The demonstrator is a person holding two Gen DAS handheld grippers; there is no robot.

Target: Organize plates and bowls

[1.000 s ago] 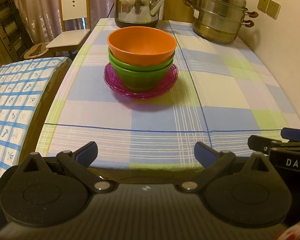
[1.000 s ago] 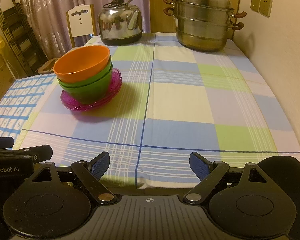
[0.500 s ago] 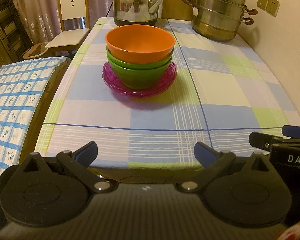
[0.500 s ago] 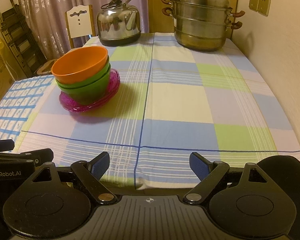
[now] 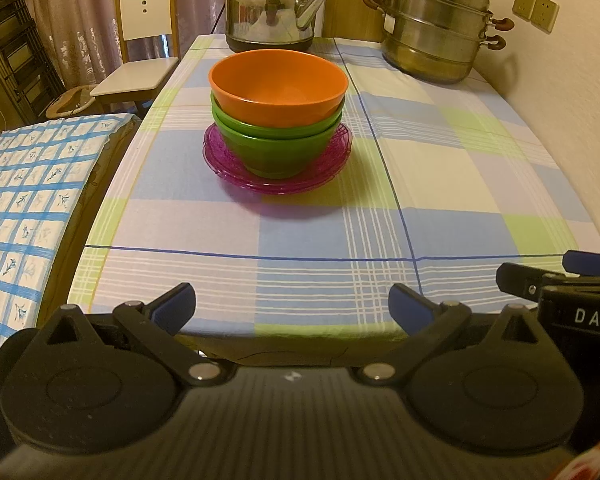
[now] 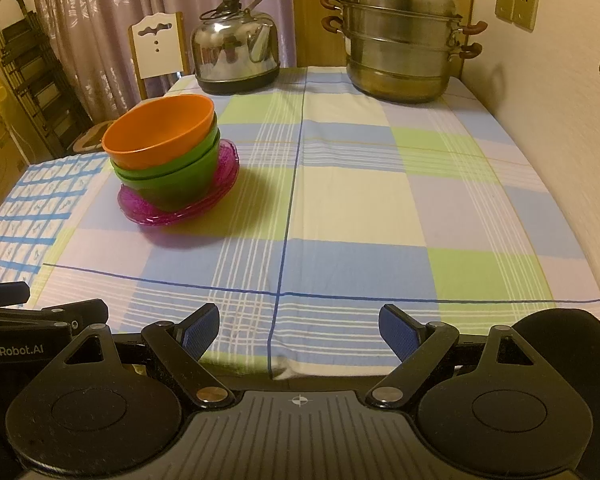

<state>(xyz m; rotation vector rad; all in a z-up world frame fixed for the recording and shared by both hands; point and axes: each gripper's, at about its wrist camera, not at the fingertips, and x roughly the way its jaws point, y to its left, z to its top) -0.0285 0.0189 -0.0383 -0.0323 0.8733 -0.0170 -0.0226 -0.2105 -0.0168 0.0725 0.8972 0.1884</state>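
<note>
An orange bowl (image 5: pixel 278 86) sits nested on top of two green bowls (image 5: pixel 278 146), and the stack stands on purple plates (image 5: pixel 324 170) on the checked tablecloth. The same stack shows at the left in the right wrist view: orange bowl (image 6: pixel 160 132), green bowls (image 6: pixel 176 178), purple plates (image 6: pixel 220 184). My left gripper (image 5: pixel 292 306) is open and empty at the table's near edge, well short of the stack. My right gripper (image 6: pixel 299 328) is open and empty at the near edge, to the right of the stack.
A steel kettle (image 5: pixel 270 10) and a stacked steel steamer pot (image 5: pixel 432 28) stand at the table's far end. A chair (image 5: pixel 142 40) and a blue-checked covered surface (image 5: pixel 24 196) are at the left. A wall (image 6: pixel 560 120) runs along the right.
Both grippers have drawn back and lifted slightly, so the stack looks a little further up the frame. The bowls and plates have not moved. Both grippers stay open.
</note>
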